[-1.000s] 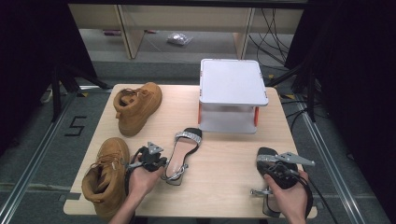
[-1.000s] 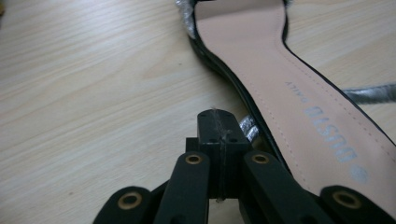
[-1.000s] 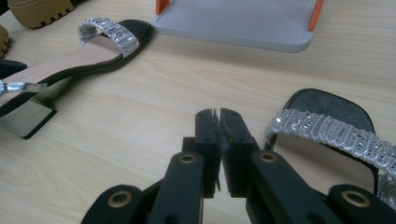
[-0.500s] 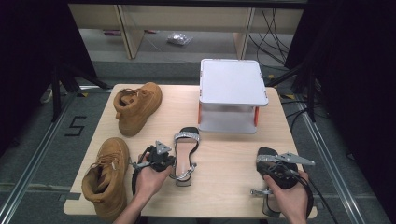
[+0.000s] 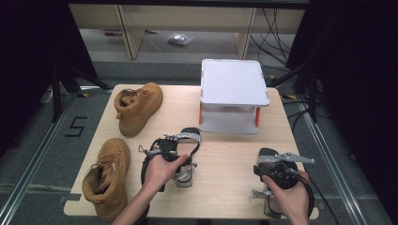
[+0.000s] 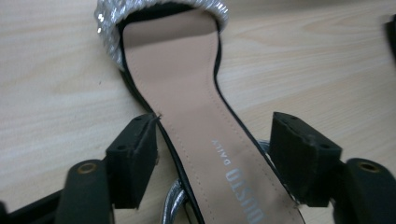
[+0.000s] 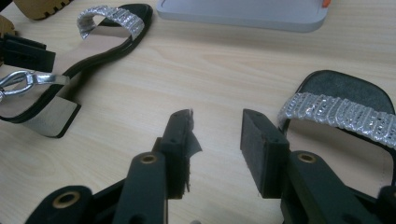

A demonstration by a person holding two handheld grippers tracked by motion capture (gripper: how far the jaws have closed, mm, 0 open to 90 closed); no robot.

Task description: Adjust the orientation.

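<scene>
A black sandal with a silver strap (image 5: 187, 139) (image 6: 187, 79) lies on the wooden table (image 5: 225, 154), toe pointing away. My left gripper (image 5: 163, 150) (image 6: 215, 126) is at its heel end. Its jaws have just been opening and now stand wide on either side of the insole, the right pad clear of it. The matching second sandal (image 5: 265, 153) (image 7: 343, 109) lies at the right. My right gripper (image 5: 273, 162) (image 7: 217, 123) is beside it. Its jaws have just been opening too and hold nothing. The first sandal (image 7: 100, 39) also shows far left there.
Two tan boots stand at the left, one at the back (image 5: 138, 105) and one near the front edge (image 5: 108, 176). A white raised stand with orange legs (image 5: 233, 84) occupies the back right. Bare wood lies between the two sandals.
My left gripper moved right and away with the first sandal, straightened it to point away, then opened its jaws around it. The right gripper stayed put and its jaws parted.
</scene>
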